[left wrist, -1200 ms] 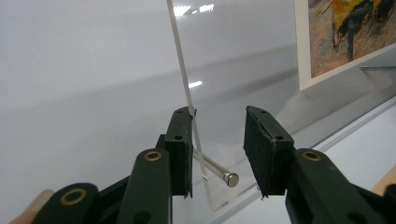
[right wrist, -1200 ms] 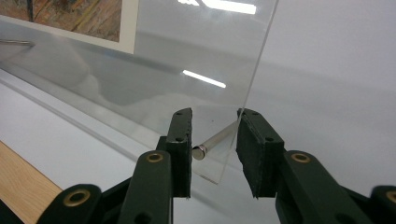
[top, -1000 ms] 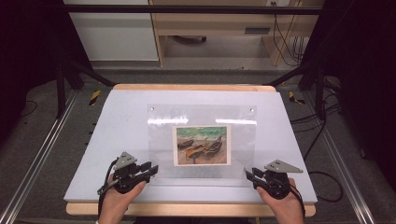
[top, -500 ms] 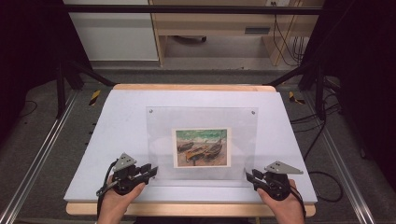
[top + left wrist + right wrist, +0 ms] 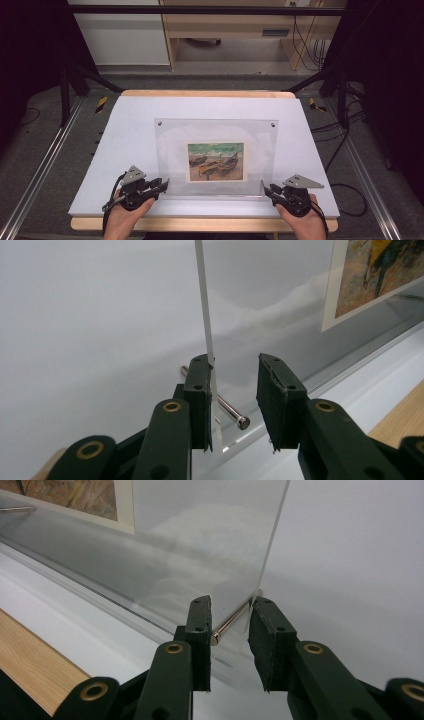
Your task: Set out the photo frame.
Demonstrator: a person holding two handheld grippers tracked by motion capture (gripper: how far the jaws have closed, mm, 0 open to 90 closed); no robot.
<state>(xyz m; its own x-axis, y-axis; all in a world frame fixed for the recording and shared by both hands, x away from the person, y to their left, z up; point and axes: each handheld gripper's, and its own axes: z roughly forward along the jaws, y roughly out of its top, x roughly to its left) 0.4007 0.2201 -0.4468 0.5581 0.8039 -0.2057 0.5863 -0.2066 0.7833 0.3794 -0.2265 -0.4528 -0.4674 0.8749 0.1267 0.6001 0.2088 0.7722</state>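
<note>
White counter underhand, both claws at its near edge. Left claw narrow around acrylic frame's near-left corner, one pad touching; right claw just closing over near-right corner, not yet clamped. Glare gone from pane farther back: probably tipped, lift close.

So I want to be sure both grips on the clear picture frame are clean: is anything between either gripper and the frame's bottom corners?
Nothing visible. The left gripper straddles the acrylic frame at its corner, and the right gripper straddles its corner's metal standoff pin.
</note>
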